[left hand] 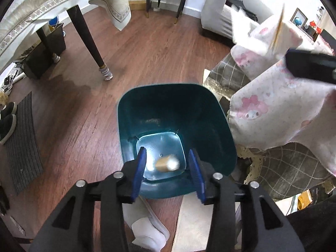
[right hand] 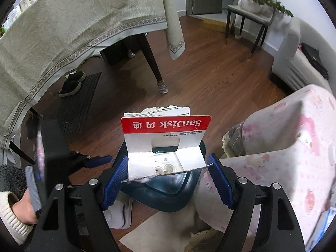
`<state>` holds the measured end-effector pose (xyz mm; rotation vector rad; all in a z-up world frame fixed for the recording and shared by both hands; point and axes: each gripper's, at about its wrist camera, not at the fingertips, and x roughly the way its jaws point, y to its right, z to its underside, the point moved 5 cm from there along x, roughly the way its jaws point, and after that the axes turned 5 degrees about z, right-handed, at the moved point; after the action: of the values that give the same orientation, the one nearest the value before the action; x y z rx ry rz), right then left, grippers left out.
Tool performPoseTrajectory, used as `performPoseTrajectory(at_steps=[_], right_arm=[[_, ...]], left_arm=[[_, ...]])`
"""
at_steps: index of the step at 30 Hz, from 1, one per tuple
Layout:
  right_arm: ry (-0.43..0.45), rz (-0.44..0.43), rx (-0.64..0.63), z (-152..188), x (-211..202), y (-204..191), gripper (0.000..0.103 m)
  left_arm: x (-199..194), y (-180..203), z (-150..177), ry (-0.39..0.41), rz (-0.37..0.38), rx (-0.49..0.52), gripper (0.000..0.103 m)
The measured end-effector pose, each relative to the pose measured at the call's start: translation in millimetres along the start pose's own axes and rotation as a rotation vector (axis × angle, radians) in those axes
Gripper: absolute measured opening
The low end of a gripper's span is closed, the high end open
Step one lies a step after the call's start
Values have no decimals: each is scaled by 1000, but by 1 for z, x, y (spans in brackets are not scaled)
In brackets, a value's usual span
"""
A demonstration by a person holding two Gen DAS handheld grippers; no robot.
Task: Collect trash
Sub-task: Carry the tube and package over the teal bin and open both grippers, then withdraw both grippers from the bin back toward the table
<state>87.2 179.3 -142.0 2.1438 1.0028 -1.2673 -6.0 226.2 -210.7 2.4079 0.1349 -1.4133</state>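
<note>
**Card held over the bin, left claw empty**

Here, a teal bin (left hand: 176,126) is seen from above in the left wrist view, at the centre of the frame on a wood floor (left hand: 147,52). A small tan roll (left hand: 167,163) lies on the bin's bottom, showing in the gap between the blue pads. The left claw (left hand: 168,174) is held partly open above the bin's near rim, with nothing gripped between its pads (left hand: 140,174); the roll is judged to be well below them, already inside.

In the right wrist view, a torn SanDisk card (right hand: 166,145) is pinched across its width by the right claw (right hand: 166,180), which is spread wide on it. The card stands upright in the frame, red band at the top, its lower torn edge level with the pads. The bin (right hand: 168,195) is seen directly behind and below the card, at lower centre, and its bottom shows through the card's hang slot.

The coming move is judged to turn on that relation: the card lies straight over the bin's mouth, so a simple release should let it fall in. The right claw is the nearer to the remaining trash, since it holds it. A pink-printed cloth (right hand: 294,136) hangs close at the right of the frame; a card tipping sideways could be caught by it.
</note>
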Motion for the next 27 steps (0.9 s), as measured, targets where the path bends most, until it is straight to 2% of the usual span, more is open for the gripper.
performPoseTrajectory(at_steps=[4, 14, 17, 19, 24, 27], right_arm=[[-18, 2, 7, 2, 9, -2, 78], [-74, -17, 33, 8, 43, -8, 78], [-101, -26, 39, 11, 57, -9, 78], [-113, -37, 48, 13, 66, -10, 79], [-172, -29, 32, 24, 94, -14, 79], [-205, -24, 12, 32, 109, -17, 79]], left_arm=[[-12, -3, -4, 30, -4, 1, 53], [-54, -8, -14, 138, -31, 13, 53], [-66, -9, -18, 166, -33, 12, 50], [-74, -9, -22, 182, -27, 3, 43], [-95, -3, -32, 229, -4, 17, 33], [-110, 3, -39, 264, 7, 31, 32]])
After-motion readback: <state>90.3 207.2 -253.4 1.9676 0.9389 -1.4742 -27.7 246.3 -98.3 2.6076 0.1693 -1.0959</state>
